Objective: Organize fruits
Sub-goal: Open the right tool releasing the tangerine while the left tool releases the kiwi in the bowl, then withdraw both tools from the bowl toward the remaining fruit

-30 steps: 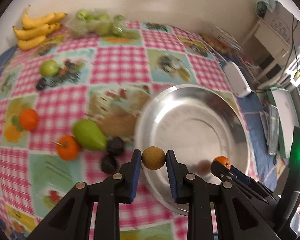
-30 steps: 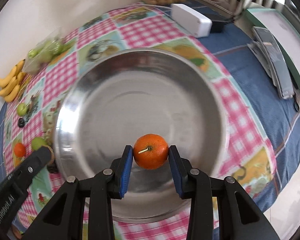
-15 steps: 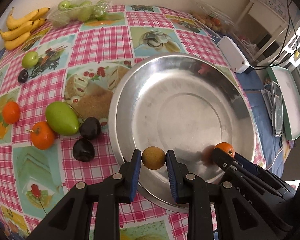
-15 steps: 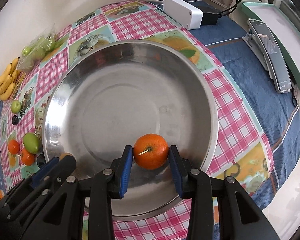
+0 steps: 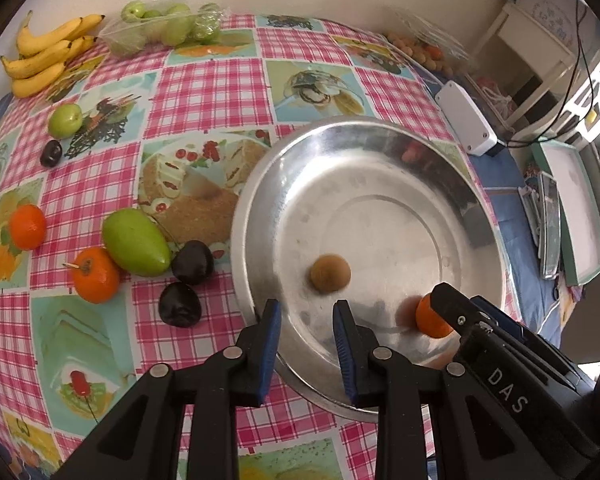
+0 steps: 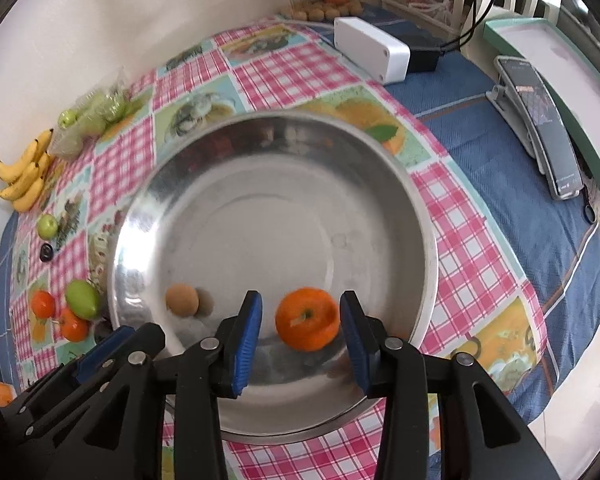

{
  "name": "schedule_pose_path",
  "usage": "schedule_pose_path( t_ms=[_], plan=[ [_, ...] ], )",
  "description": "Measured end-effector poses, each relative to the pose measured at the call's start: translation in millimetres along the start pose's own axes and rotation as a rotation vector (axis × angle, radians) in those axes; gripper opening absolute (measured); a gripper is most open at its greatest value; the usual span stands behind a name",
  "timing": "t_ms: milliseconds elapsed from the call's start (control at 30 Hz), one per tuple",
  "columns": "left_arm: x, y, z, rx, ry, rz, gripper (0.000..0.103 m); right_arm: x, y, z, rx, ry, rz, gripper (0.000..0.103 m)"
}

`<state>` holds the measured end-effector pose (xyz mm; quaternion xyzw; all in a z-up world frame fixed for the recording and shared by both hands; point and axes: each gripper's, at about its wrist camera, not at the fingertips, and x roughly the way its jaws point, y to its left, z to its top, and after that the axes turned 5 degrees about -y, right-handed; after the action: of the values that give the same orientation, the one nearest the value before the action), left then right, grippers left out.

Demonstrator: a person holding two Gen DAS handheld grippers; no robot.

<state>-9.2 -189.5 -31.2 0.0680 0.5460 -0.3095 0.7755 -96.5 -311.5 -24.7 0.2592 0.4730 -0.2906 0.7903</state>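
You are holding both grippers over the near side of the steel bowl [image 5: 488, 216], and neither one is gripping anything. Your left gripper [image 5: 306, 320] is standing narrowly parted with nothing between its blue pads; the brown fruit [image 5: 330, 279] is lying free on the bowl's floor, just beyond the fingertips and left of the bowl's middle. Your right gripper [image 6: 301, 320] is also standing apart, its jaws having just been opening; the orange [image 6: 307, 319] is sitting between the pads on the bowl's floor, near the front rim, with a gap showing on each side (it is looking slightly blurred).

On the checked tablecloth [image 5: 204, 92] to the left of the bowl, other fruit is waiting: two dark plums [image 5: 191, 262], the nearer of them just beside the rim, a green mango [image 5: 135, 242] touching the further plum, and two more small oranges [image 5: 95, 275] further left. Well beyond the bowl's left side, a green apple [image 5: 65, 120] and a bunch of bananas [image 5: 46, 58] are lying near the wall. A white box [image 6: 370, 49] is sitting behind the bowl, to its right.
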Motion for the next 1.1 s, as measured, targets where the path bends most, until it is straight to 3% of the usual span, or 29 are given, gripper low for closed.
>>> schedule_pose_path(
  t_ms=[167,400,433,467,533,600,733,833,1100],
  plan=[
    [-13,9,5,-0.017,-0.024,0.033,0.030,-5,-4,2,0.005,-0.016,0.002,0.042],
    [-18,36,7,-0.067,-0.033,0.160,0.030,-4,-1,2,-0.007,-0.016,0.002,0.042],
    [-17,40,8,-0.076,-0.030,0.170,0.030,-3,0,3,-0.009,-0.015,0.004,0.049],
    [-17,45,7,-0.088,-0.027,0.185,0.030,-2,1,3,-0.012,-0.016,0.005,0.063],
    [-18,53,7,-0.109,-0.021,0.210,0.040,-1,3,3,-0.026,-0.023,0.006,0.074],
    [-18,61,7,-0.132,-0.017,0.227,0.077,-1,6,3,-0.042,-0.027,0.007,0.075],
    [-19,68,7,-0.143,-0.025,0.256,0.080,3,11,2,-0.071,-0.025,0.002,0.082],
    [-19,70,5,-0.143,-0.027,0.285,0.095,4,14,1,-0.084,-0.026,-0.001,0.090],
    [-19,78,5,-0.151,-0.040,0.326,0.103,4,17,1,-0.081,-0.026,0.006,0.091]
  ],
)
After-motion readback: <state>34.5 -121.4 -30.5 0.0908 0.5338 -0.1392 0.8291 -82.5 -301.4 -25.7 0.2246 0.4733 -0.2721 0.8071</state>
